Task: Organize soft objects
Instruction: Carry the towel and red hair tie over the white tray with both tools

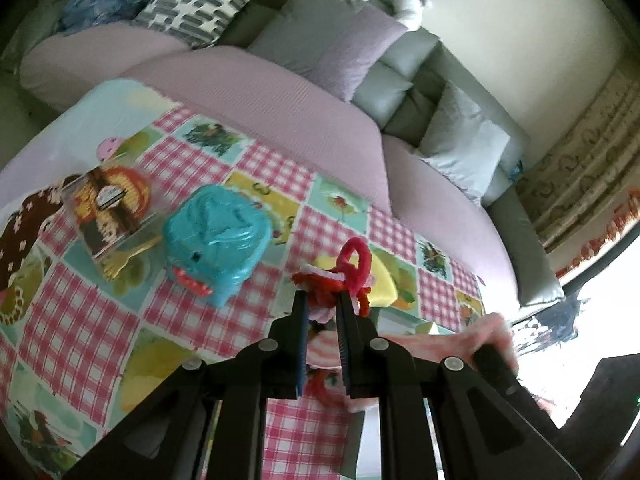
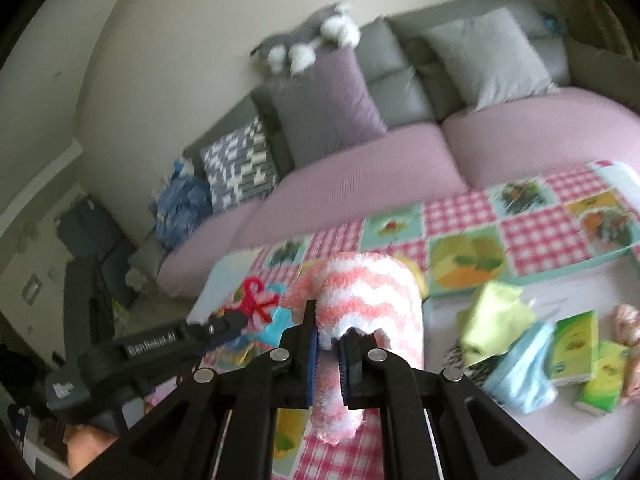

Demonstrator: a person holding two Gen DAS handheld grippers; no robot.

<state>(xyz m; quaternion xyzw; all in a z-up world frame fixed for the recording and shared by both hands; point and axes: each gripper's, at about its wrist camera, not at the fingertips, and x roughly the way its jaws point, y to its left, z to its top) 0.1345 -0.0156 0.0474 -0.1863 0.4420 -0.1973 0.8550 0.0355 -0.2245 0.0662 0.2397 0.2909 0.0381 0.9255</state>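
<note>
A fluffy pink-and-white striped sock [image 2: 372,292] hangs above the table, and my right gripper [image 2: 330,330] is shut on its lower part. A red pipe-cleaner twist [image 1: 352,268] sticks up between the fingers of my left gripper [image 1: 322,298], which is shut on it. Pink sock fabric shows just under those fingers. In the right wrist view the left gripper [image 2: 240,322] sits to the left of the sock, with the red twist [image 2: 258,296] at its tip. Part of the right gripper [image 1: 496,364] shows low at the right of the left wrist view, beside blurred pink fabric.
The checked tablecloth [image 1: 80,320] carries a teal toy box [image 1: 216,240], a clear packet [image 1: 108,208] and a gold fork [image 1: 124,260]. To the right lie a yellow-green cloth [image 2: 496,316], a light blue cloth [image 2: 520,368] and green tissue packs [image 2: 576,352]. The sofa [image 2: 360,168] stands behind.
</note>
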